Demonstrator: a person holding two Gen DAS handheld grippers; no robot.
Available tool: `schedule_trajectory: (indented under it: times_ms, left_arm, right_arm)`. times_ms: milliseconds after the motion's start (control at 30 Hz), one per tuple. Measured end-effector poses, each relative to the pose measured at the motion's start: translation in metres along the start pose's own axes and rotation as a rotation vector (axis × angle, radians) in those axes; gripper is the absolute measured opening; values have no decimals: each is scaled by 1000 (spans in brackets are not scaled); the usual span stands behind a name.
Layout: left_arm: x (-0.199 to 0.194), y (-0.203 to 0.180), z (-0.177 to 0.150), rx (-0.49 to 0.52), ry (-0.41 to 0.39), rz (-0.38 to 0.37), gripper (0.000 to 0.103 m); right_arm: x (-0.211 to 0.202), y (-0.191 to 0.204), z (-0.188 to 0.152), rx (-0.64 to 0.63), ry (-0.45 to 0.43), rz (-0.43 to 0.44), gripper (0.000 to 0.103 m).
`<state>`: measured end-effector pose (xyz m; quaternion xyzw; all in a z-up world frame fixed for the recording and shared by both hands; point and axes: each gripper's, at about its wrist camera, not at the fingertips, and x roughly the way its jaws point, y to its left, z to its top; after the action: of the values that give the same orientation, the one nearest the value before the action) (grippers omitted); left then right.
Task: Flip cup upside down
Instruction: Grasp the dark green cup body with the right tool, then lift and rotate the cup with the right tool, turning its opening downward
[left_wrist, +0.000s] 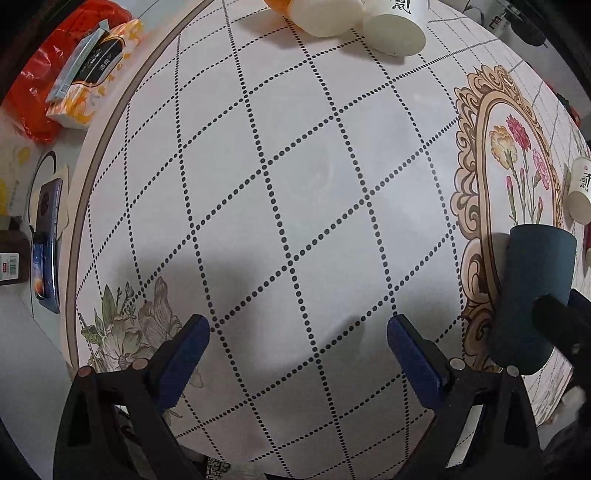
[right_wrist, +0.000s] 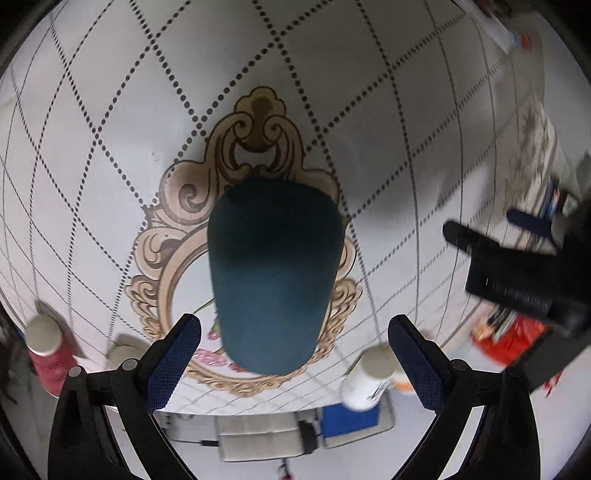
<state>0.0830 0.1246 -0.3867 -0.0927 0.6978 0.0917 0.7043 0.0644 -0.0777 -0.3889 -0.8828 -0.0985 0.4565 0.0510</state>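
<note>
Cup (right_wrist: 275, 275), dark teal and matte, is seen in the right wrist view standing on the surface (right_wrist: 369, 110), over an ornate tan scroll frame printed on the tablecloth (right_wrist: 177, 236). Which end of it faces up cannot be told. It lies just ahead of the right hand-held gripper (right_wrist: 294, 334), centred on the gap between the two blue-padded fingers (right_wrist: 173, 354). The jaws are spread wide and neither pad is seen touching the cup, so nothing is gripped.

In the left wrist view the same cup (left_wrist: 532, 295) appears at the right edge, beside the printed frame with its pink and yellow flowers (left_wrist: 517, 162), with a dark part of the other tool partly in front of it. The left hand-held gripper (left_wrist: 298, 332) is held over the white, dot-gridded cloth, well apart from the cup. Its jaws are also spread wide, and only bare cloth is seen between the fingers (left_wrist: 184, 350).

Farther out, two white paper cups (left_wrist: 354, 22) are seen lying at the far edge of the surface, and another white paper cup with black writing (left_wrist: 581, 188) is seen at the right edge. Off the left side of the surface, an orange and white tissue pack (left_wrist: 96, 70) rests against a red plastic bag (left_wrist: 44, 74), and a phone (left_wrist: 46, 254) lies below them. In the right wrist view, a white bottle (right_wrist: 367, 380) and a pink container (right_wrist: 48, 354) are visible near the surface's edge.
</note>
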Motion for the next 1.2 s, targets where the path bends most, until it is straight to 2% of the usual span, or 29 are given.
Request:
schedule_trajectory:
  times_ms: [233, 533, 700, 900, 1067, 1100, 1200]
  left_arm:
    - [4, -1, 1, 0, 7, -5, 99]
    - [17, 2, -1, 9, 16, -3, 99]
    - [21, 11, -1, 9, 15, -3, 99]
    - [25, 16, 9, 1, 19, -3, 99]
    - [27, 18, 14, -1, 20, -3, 99]
    - [27, 18, 15, -1, 20, -4, 99]
    - [27, 18, 14, 2, 19, -3, 99]
  right_arm:
    - [21, -1, -19, -99, -24, 3, 103]
    - [44, -7, -19, -114, -42, 12, 102]
    - [47, -4, -16, -105, -40, 22, 96]
    - [57, -3, -17, -107, -43, 25, 75]
    - [50, 1, -16, -97, -46, 29, 75]
    - [37, 4, -4, -96, -45, 29, 74]
    - [31, 3, 6, -82, -44, 34, 74]
